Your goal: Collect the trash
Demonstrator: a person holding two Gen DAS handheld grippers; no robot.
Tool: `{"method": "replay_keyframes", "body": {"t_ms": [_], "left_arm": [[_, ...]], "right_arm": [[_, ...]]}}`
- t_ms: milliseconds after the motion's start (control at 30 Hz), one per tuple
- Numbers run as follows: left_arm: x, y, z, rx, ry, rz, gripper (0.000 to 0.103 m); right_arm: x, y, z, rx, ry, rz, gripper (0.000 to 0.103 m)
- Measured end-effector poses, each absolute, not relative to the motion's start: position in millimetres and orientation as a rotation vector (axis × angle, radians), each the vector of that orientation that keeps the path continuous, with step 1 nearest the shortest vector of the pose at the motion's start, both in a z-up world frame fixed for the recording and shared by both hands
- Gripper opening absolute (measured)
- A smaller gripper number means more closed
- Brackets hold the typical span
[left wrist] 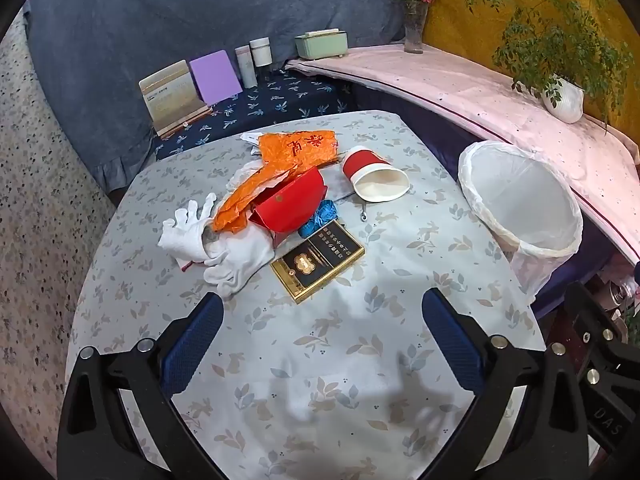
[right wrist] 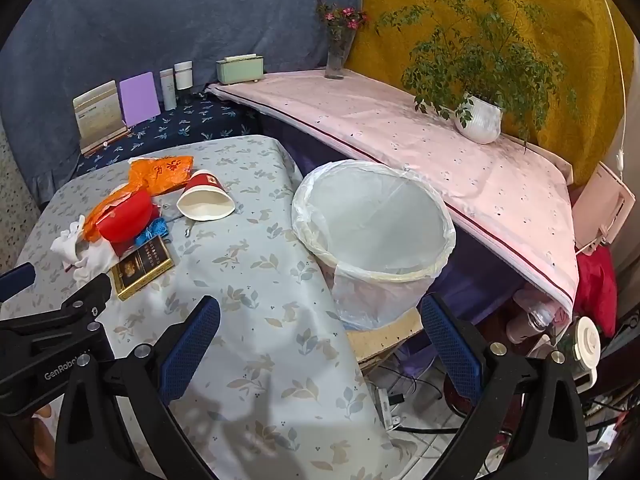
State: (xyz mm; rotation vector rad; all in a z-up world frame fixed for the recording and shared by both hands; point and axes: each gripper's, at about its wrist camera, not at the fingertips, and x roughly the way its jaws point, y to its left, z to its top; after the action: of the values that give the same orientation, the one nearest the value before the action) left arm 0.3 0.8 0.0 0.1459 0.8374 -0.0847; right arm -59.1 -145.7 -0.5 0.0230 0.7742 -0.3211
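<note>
The left hand-held gripper [left wrist: 322, 320] hangs above the near part of the desk [left wrist: 360, 360], its two blue pads spread wide with nothing between them. The right hand-held gripper [right wrist: 320, 332] is likewise spread and empty, angled down over the desk's right edge.

In the left wrist view the trash lies in a loose heap at about 11 o'clock from the left hand-held gripper. A black and gold cigarette box [left wrist: 318, 258] lies flat, nearest the pads. Just beyond it, at 12 o'clock of the box, sits a crumpled blue wrapper [left wrist: 318, 218], touching a red carton [left wrist: 290, 206]. Orange torn paper [left wrist: 280, 164] drapes over and behind the carton. White gloves [left wrist: 216, 240] sprawl at 9 o'clock of the box, partly under the orange paper. A red paper cup [left wrist: 374, 176] lies on its side at 1 o'clock of the box, mouth toward the camera. A small metal piece [left wrist: 364, 216], perhaps a clip, lies near the cup; it is too small to tell.

The bin [right wrist: 372, 216], lined with a white bag, stands just beside the desk's right edge, at 12 o'clock of the right hand-held gripper, and looks empty inside.
</note>
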Motion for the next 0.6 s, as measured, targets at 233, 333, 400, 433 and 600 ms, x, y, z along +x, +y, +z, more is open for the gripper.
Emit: {"method": "replay_keyframes", "body": {"t_ms": [233,333,400,433,600], "left_arm": [[-2.6,0.1,1.5,0.155,0.826,-0.095,0.095],[-0.9,-8.6,-0.7,0.165,0.826,-0.088,0.095],[-0.1,-9.3,-1.4,0.166,0.829,-0.088,0.095],[0.0,-9.7,-1.7,0.165,0.829,-0.091,0.095],[-0.1,-9.1,1.1,0.165,0.826,-0.098,0.095]], "right_arm": [[-57.8,-146.3,-0.5,0.011,0.777,-0.315,0.096],[-58.7,-154.5,-0.2,0.037,0.770,-0.309,0.096],[-58.5,-155.4,-1.4,0.041,0.768,-0.310,0.096],[-59.2,-153.3,0.4,0.041,0.767,-0.311,0.096],[-59.1,-152.4,1.5,0.045,0.766,-0.308,0.096]]}}
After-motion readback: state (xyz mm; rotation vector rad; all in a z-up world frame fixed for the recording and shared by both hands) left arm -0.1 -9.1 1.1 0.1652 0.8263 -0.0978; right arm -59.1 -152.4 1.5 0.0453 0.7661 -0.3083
